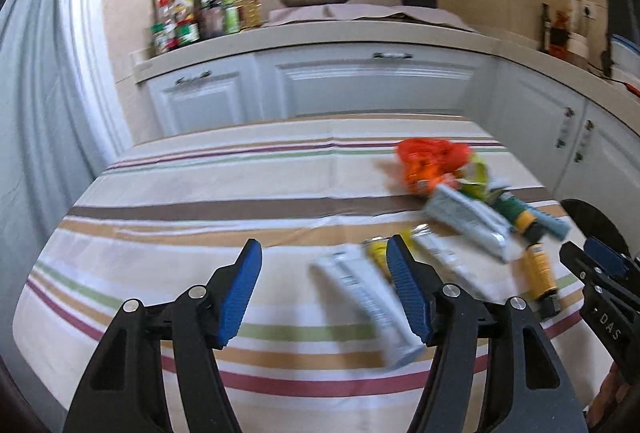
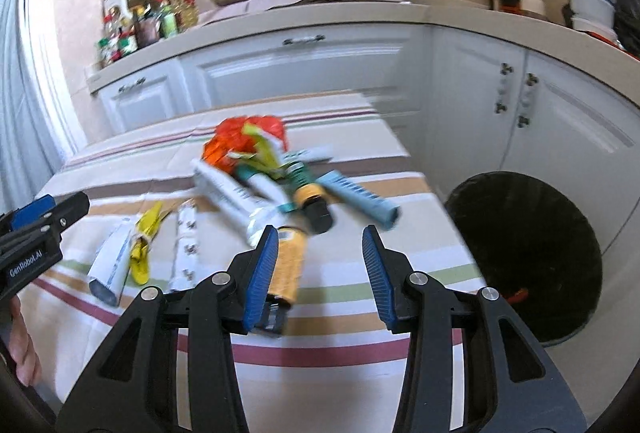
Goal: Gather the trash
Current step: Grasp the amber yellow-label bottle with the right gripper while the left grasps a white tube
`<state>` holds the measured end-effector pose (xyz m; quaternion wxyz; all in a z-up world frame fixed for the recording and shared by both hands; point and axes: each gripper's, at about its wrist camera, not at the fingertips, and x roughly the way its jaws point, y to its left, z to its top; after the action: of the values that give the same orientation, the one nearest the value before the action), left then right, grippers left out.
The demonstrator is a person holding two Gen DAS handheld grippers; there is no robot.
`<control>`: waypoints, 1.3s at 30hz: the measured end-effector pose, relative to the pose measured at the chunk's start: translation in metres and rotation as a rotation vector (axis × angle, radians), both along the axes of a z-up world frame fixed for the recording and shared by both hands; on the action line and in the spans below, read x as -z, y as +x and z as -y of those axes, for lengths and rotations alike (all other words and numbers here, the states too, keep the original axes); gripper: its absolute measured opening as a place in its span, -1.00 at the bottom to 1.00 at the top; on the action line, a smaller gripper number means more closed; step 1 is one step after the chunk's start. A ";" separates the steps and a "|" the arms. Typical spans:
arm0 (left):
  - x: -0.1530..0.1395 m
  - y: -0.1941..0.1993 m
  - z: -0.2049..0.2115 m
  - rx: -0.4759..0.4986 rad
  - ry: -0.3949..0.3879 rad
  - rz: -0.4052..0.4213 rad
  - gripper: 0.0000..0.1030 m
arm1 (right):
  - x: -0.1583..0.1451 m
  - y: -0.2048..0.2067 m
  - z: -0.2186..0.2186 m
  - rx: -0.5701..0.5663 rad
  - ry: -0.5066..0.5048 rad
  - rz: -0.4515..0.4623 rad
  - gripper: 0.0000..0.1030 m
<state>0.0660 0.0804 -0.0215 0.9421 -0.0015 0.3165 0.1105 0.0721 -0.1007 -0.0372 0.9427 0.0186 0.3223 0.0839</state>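
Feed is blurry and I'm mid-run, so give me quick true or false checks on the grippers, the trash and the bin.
1. Both grippers hold nothing. True: the left gripper and right gripper are open and empty.
2. The bin stands on the table. False: the black bin sits on the floor beside the table.
3. An orange wrapper lies at the far end of the pile. True.
4. The table is bare wood. False: a striped cloth covers it.
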 end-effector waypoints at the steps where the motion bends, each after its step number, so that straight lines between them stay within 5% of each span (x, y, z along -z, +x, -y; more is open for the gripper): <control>1: 0.002 -0.002 -0.007 -0.008 0.000 -0.001 0.25 | 0.001 0.000 -0.004 -0.006 -0.006 -0.005 -0.17; 11: 0.015 -0.008 -0.036 -0.061 -0.030 -0.033 0.32 | 0.014 0.009 -0.026 -0.018 -0.066 -0.089 -0.21; 16: 0.018 -0.010 -0.034 -0.050 -0.040 -0.035 0.33 | 0.022 0.012 -0.030 -0.037 -0.078 -0.134 -0.55; 36: 0.024 -0.006 0.014 0.026 -0.056 -0.081 0.38 | 0.009 -0.005 0.012 0.017 -0.037 -0.060 -0.55; 39: 0.029 -0.006 0.013 0.023 -0.064 -0.097 0.21 | 0.009 -0.007 0.019 0.024 -0.026 -0.055 -0.55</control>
<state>0.0595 0.0678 -0.0504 0.9264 -0.0226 0.3651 0.0897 0.0655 -0.1198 -0.0459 0.9346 0.0127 0.3491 0.0677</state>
